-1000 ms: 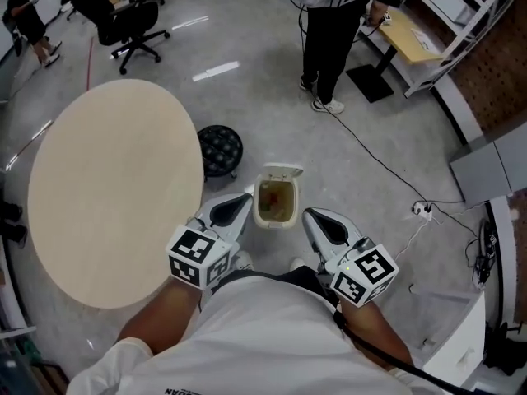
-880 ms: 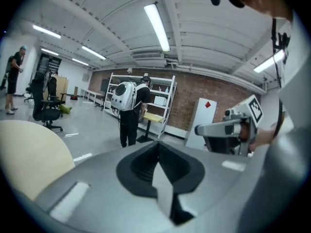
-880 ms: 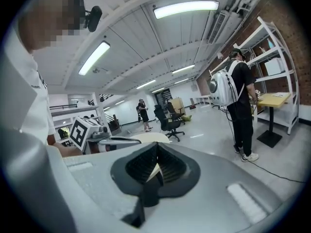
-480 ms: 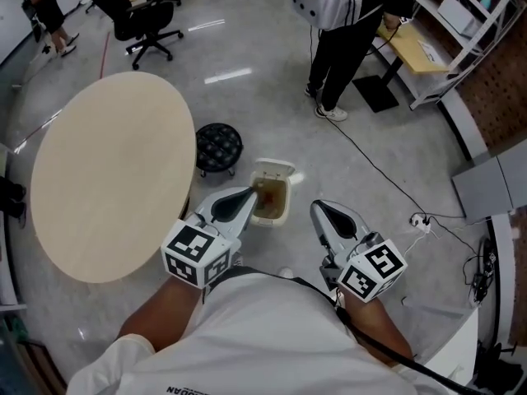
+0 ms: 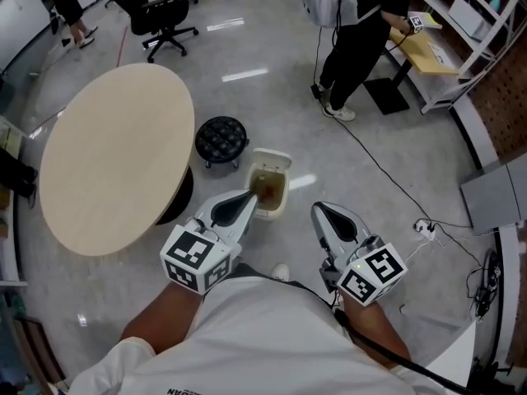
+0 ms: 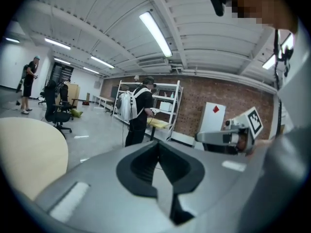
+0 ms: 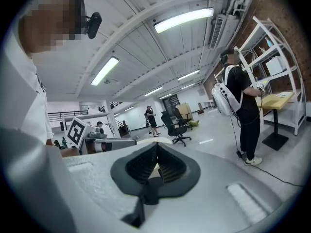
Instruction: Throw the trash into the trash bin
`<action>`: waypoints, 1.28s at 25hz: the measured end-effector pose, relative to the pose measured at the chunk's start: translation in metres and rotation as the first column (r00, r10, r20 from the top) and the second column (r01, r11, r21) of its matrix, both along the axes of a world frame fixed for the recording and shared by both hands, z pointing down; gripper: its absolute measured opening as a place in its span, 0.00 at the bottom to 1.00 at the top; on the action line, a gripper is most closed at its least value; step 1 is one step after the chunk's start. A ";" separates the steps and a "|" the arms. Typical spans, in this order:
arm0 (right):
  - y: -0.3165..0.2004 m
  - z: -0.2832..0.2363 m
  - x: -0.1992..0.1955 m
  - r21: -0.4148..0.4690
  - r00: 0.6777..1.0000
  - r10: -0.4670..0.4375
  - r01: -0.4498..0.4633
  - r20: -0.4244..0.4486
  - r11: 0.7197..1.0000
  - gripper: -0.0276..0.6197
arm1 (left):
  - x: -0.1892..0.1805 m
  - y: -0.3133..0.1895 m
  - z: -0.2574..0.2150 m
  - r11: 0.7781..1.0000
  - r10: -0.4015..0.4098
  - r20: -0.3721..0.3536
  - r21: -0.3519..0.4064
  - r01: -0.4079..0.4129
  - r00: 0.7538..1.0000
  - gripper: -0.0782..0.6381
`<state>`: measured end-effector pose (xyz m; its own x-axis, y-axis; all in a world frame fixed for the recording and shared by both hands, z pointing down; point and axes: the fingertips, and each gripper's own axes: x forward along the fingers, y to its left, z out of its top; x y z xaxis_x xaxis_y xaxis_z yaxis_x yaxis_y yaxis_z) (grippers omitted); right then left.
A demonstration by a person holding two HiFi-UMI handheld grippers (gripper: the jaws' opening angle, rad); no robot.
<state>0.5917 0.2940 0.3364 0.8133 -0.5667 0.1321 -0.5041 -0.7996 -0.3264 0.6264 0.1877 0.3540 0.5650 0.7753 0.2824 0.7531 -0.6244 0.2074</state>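
Observation:
The small white trash bin (image 5: 278,196) stands on the floor with its lid (image 5: 272,158) flipped up and brownish trash (image 5: 267,186) inside. My left gripper (image 5: 249,194) is shut and empty, its tip over the bin's near left edge in the head view. In the left gripper view (image 6: 158,142) its jaws meet, pointing out across the room. My right gripper (image 5: 317,210) is also shut and empty, a little to the right of the bin and nearer to me. Its jaws are closed in the right gripper view (image 7: 156,145).
A round beige table (image 5: 115,155) stands at the left, with a black stool (image 5: 221,140) between it and the bin. A person (image 5: 354,23) stands at the back by a desk (image 5: 428,52). A cable (image 5: 379,167) runs to a power strip (image 5: 423,226) at the right.
Both grippers have moved together across the floor and stayed shut. The bin, which stood between their tips, now lies ahead by the left gripper's tip, and the table has slid up in view.

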 end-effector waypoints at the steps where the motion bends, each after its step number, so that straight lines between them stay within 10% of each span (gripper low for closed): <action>1: 0.001 0.003 -0.004 0.002 1.000 -0.009 0.009 0.004 1.000 0.05 | -0.006 0.000 0.000 1.000 -0.011 0.002 0.001 0.011 1.000 0.12; 32: -0.045 0.009 0.025 -0.099 0.992 0.127 -0.124 0.018 0.987 0.05 | 0.040 -0.054 -0.002 0.999 0.048 -0.047 0.027 -0.047 0.998 0.12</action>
<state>0.6165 0.2491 0.3451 0.8730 -0.4438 0.2022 -0.3908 -0.8846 -0.2544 0.6664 0.1335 0.3515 0.5407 0.7945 0.2763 0.7907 -0.5921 0.1553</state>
